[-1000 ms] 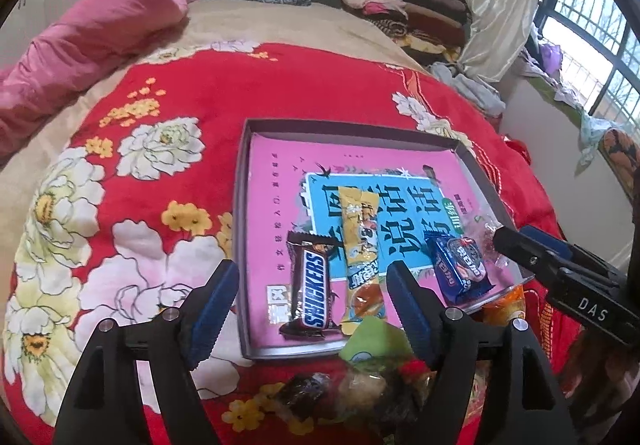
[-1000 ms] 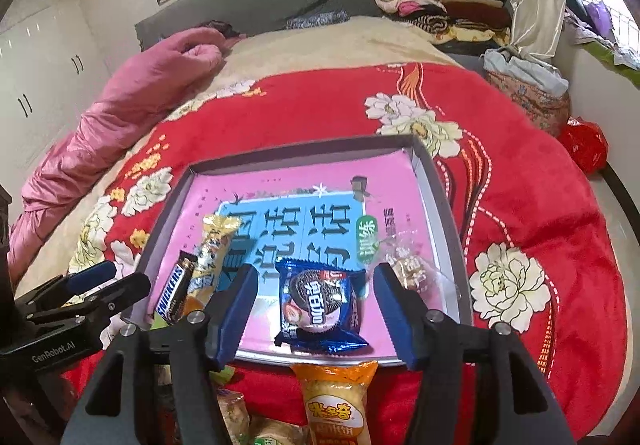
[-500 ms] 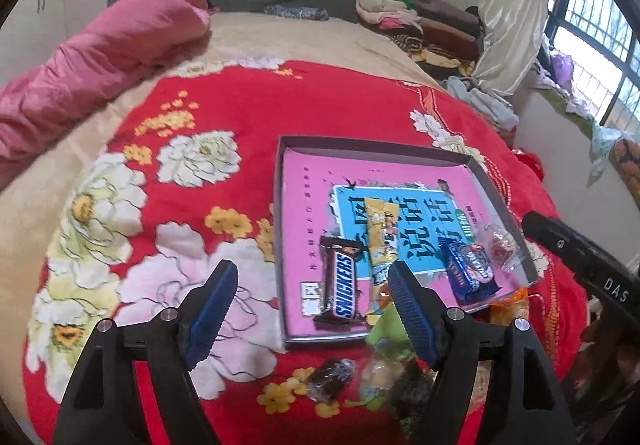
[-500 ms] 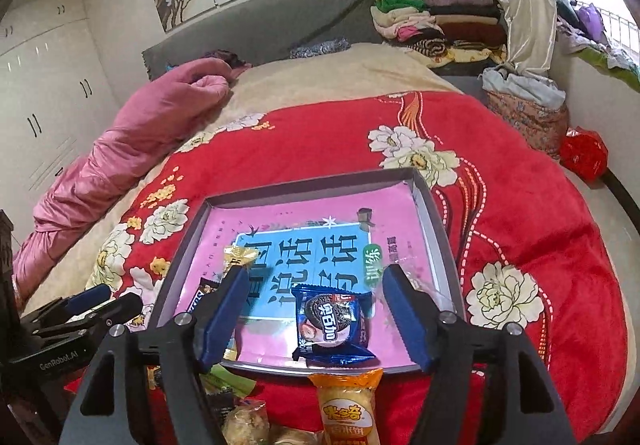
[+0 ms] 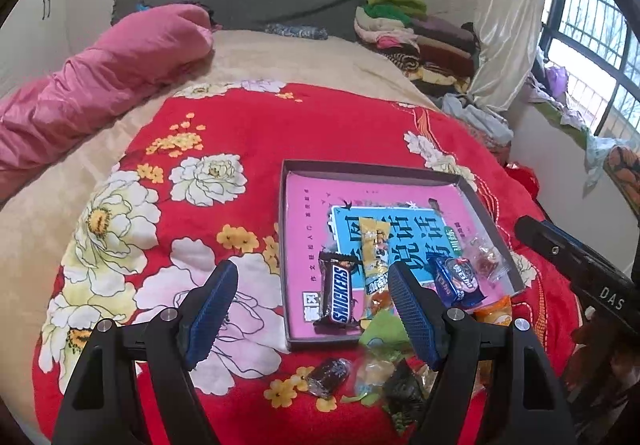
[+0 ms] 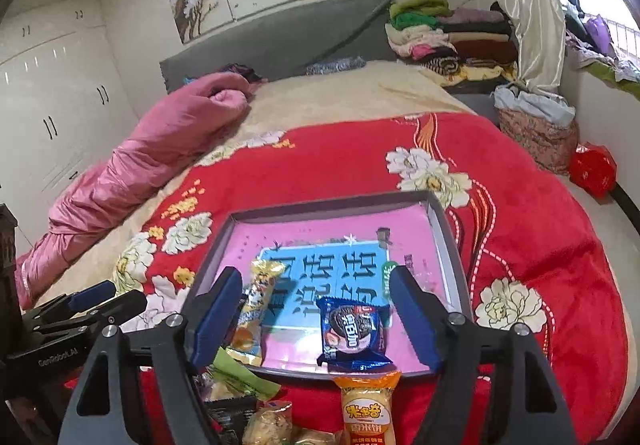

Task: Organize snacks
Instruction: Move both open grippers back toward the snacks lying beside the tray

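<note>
A: Your right gripper (image 6: 316, 313) first. Its jaws are opening, nothing pressed between the pads. The blue cookie packet (image 6: 354, 329) lies flat in the tray below, seen in the gap between the fingers, at lower centre of the right wrist frame.

B: And your left gripper (image 5: 310, 311)?

A: Wide, holding nothing. It hangs over the red floral blanket (image 5: 224, 133) and the tray's near left corner.

B: Which way do the snacks run?

A: The Snickers bar (image 5: 338, 295) has its long axis running from the frame's lower edge up toward the tray's far wall, tilted slightly right. The yellow stick packet (image 5: 374, 257) lies just beside it, roughly parallel. The blue packet sits to their right, long axis slanting toward lower right. A clear candy bag (image 5: 486, 261) lies nearest the right wall.

B: Count for you?

A: Four snacks in the grey tray (image 5: 360, 167), one of each. Outside it, at the near rim: one orange rice-cracker packet (image 6: 368, 411), standing lengthwise toward the tray, one green wrapper (image 5: 386, 329), one dark wrapped sweet (image 5: 328, 377). The rest of that heap is too jumbled to count.
</note>
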Available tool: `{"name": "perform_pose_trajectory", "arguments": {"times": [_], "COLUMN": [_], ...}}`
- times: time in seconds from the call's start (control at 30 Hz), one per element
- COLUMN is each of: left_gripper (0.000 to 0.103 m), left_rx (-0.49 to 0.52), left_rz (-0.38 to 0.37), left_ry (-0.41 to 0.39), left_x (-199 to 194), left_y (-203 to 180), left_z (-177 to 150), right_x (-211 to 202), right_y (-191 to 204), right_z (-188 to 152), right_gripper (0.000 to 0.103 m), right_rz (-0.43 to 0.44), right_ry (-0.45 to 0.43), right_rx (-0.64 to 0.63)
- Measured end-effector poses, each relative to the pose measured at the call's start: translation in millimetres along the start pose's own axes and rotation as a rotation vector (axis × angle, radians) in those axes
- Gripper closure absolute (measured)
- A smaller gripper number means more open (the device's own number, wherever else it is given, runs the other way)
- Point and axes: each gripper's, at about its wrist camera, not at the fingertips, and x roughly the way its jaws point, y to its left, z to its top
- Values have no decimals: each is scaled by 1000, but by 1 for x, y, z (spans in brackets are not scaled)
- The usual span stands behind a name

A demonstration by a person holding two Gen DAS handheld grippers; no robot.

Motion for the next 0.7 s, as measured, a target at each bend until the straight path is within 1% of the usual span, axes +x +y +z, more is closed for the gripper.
{"name": "perform_pose_trajectory", "arguments": {"times": [0.1,0.23,0.4,0.7], "left_gripper": [24,24,24,24], "left_rx": [-6,4,-10,-25], "left_rz": [-5,11,-21,-37], "left_ry": [0,-11,-7,-8], "left_x": [-3,-8,-13,-17], "left_y": [3,4,10,19], "left_z": [1,2,3,3], "right_x": [-5,-11,-17,-26], "right_y": [-1,-2,-4,-10], "right_z": [3,6,6,2], "right_gripper": [25,24,24,24], "right_rz": [9,11,5,7], "right_ry": [-17,-33,-37,-30], "right_rx": [6,14,12,9]}}
